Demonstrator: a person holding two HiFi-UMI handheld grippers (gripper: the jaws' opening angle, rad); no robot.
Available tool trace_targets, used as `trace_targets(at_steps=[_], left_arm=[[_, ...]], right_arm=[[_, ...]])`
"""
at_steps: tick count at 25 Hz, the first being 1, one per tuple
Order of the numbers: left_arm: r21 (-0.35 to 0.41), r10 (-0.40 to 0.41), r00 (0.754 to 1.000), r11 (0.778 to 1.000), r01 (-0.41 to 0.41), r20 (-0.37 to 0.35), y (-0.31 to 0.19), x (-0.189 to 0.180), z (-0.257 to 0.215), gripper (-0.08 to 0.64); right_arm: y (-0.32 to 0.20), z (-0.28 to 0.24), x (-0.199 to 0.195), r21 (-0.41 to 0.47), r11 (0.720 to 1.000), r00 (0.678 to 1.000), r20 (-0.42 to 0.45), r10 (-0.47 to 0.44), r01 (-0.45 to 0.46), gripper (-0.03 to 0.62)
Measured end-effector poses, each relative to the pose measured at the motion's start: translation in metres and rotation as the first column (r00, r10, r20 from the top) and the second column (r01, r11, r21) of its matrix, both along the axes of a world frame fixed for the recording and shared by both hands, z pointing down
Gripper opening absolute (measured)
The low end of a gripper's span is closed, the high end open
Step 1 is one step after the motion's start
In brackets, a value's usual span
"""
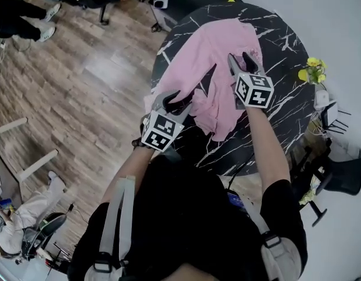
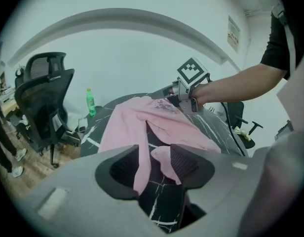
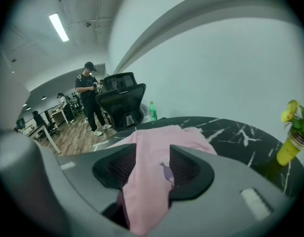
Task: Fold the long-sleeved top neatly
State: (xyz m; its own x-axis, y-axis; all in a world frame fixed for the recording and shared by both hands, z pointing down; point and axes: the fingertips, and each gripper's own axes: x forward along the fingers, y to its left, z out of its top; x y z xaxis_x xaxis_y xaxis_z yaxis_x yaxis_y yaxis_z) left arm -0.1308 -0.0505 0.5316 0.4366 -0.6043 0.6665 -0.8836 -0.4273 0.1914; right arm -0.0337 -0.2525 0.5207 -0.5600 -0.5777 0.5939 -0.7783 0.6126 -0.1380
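Pink long-sleeved top of soft knit fabric [image 1: 210,57] lay rumpled on the round black marble-look table with white veins [image 1: 286,34]. It was spread over the table's far and middle part, with the near edge bunched and a fold drooping toward the person. A small printed motif showed on the cloth.

Handling, judged: light, limp and not fragile. It would sag and drape, hold no shape, and probably slide on the polished top. Best taken at edges (hem corners, shoulder seams, cuffs), pinching one layer rather than a bunch, with both sides lifted level so it did not twist.

Left gripper [image 1: 176,103] sat at the near-left edge of the top with its jaws apart. A strip of pink cloth lay in the gap, not pinched. Right gripper [image 1: 240,63] was over the top's right side, its jaws also apart, with cloth filling the gap but loose.

Further out were yellow flowers in a yellow-green pot [image 1: 313,69] at the table's right rim, a green plastic bottle [image 2: 90,101], a black mesh office chair [image 2: 43,98] and a wood plank floor [image 1: 81,69].
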Motion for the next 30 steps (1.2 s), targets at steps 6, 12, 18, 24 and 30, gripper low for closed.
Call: trace_targets(at_steps=[6,12,18,24,30], left_arm=[[-0.033,0.196,0.979,0.980,-0.198,-0.056,0.010,0.082,-0.002,0.192],[-0.120,0.305,0.947,0.941,-0.316,-0.100,0.045,0.145,0.009,0.176],[-0.193,0.272,0.959,0.940,-0.282,-0.077,0.063,0.169,0.026,0.179],[-0.238,0.173,0.985,0.956,-0.174,-0.025,0.065,0.178,0.043,0.256],[-0.256,0.127,0.987,0.962,-0.099,0.096,0.058,0.183,0.061,0.131]], right_arm=[[0.044,0.013,0.097,-0.062,0.989,0.991,-0.010,0.136,-0.136,0.202],[0.112,0.037,0.151,-0.167,0.965,0.978,0.006,0.207,-0.203,0.198],[0.161,0.048,0.175,-0.221,0.960,0.984,0.006,0.178,-0.173,0.193],[0.185,0.045,0.195,-0.234,0.964,0.991,0.015,0.136,-0.129,0.189],[0.203,0.045,0.210,-0.252,0.962,0.994,0.008,0.113,-0.107,0.181]])
